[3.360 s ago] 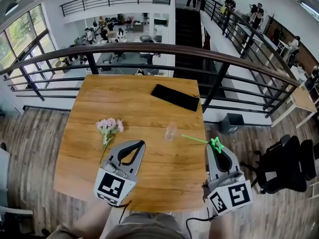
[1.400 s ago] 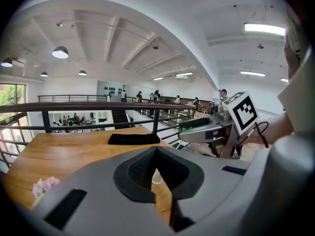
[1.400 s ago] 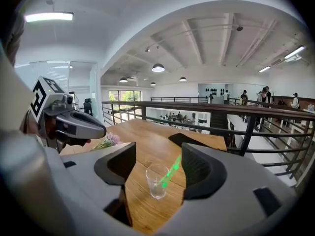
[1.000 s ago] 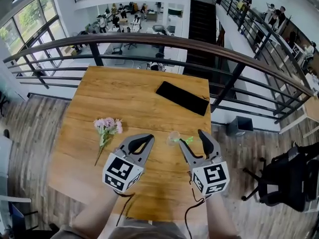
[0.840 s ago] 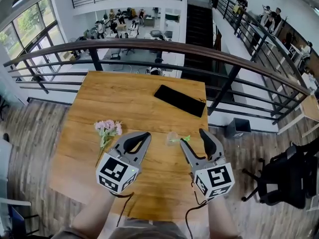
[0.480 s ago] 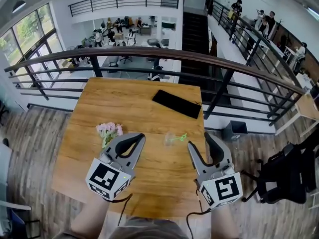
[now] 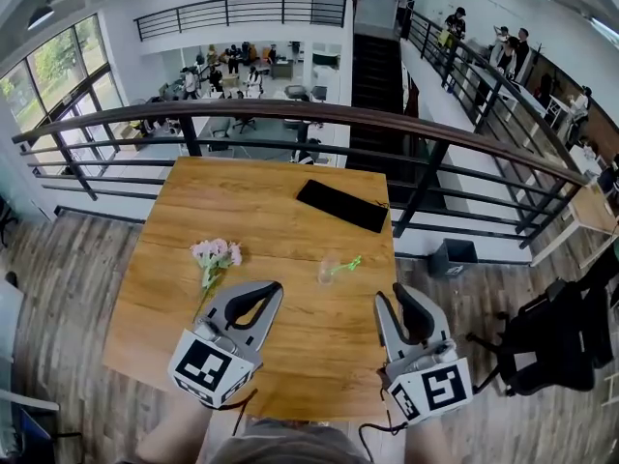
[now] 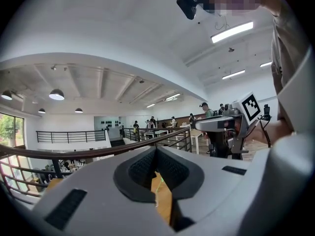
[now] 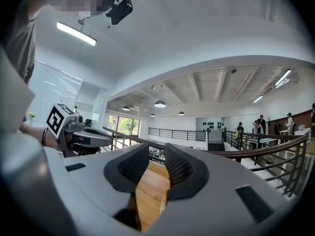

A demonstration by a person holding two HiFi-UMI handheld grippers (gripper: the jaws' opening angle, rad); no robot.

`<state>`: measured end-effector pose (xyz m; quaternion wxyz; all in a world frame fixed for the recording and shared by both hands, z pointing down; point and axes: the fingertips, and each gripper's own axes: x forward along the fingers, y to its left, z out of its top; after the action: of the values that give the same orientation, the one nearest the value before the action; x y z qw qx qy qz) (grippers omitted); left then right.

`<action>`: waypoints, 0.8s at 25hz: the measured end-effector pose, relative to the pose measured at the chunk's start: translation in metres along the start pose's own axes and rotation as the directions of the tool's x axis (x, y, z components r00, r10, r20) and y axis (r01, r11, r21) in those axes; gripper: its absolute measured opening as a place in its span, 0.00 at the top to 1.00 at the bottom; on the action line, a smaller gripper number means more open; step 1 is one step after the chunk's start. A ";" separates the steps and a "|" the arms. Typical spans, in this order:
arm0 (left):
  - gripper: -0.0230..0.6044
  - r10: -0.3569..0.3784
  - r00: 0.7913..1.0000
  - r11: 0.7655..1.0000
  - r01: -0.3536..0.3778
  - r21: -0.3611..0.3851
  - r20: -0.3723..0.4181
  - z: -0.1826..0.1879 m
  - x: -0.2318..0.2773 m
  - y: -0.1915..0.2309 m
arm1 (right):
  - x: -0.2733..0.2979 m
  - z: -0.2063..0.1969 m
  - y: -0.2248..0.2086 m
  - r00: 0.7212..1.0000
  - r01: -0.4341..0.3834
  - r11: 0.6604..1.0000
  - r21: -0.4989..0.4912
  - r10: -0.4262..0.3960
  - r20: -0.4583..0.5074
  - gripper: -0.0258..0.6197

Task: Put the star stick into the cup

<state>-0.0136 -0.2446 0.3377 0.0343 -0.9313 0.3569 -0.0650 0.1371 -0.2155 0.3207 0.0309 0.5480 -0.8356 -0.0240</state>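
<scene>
A small clear cup (image 7: 329,271) stands upright on the wooden table (image 7: 242,196), right of its middle. The green star stick (image 7: 346,264) rests in the cup and leans right, star end up. My left gripper (image 7: 274,286) hovers near the table's front, left of the cup, shut and holding nothing; the left gripper view shows its pads (image 8: 172,167) meeting at the tips. My right gripper (image 7: 392,294) hovers right of the cup and nearer the front edge. Its jaws have just been closing, a gap still shows between its pads (image 9: 181,167), and nothing is between them.
A bunch of pink flowers (image 7: 215,255) lies on the table left of the left gripper. A flat black slab (image 7: 341,205) lies at the far right of the table. A dark railing (image 7: 290,112) runs behind the table, and a black chair (image 7: 542,341) stands to the right.
Both grippers have drawn back from the cup toward the table's front edge. The right gripper's jaws have narrowed from wide open. The star stick stays in the cup.
</scene>
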 end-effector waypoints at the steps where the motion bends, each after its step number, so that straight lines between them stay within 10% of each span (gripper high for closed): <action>1: 0.94 -0.004 1.000 1.000 0.004 -0.003 -0.001 -0.002 -0.002 -0.002 | -0.003 -0.003 0.002 1.000 -0.003 1.000 0.002 0.003 -0.010 0.78; 20: 0.94 -0.009 0.994 1.000 0.007 -0.021 -0.109 -0.061 -0.022 -0.026 | -0.027 -0.078 0.035 0.973 -0.088 0.996 0.020 0.090 -0.210 0.91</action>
<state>-0.0213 -0.2120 0.3990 0.0047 -0.9280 0.3552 -0.1122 0.1221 -0.1776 0.4001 0.1176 0.5096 -0.8514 0.0399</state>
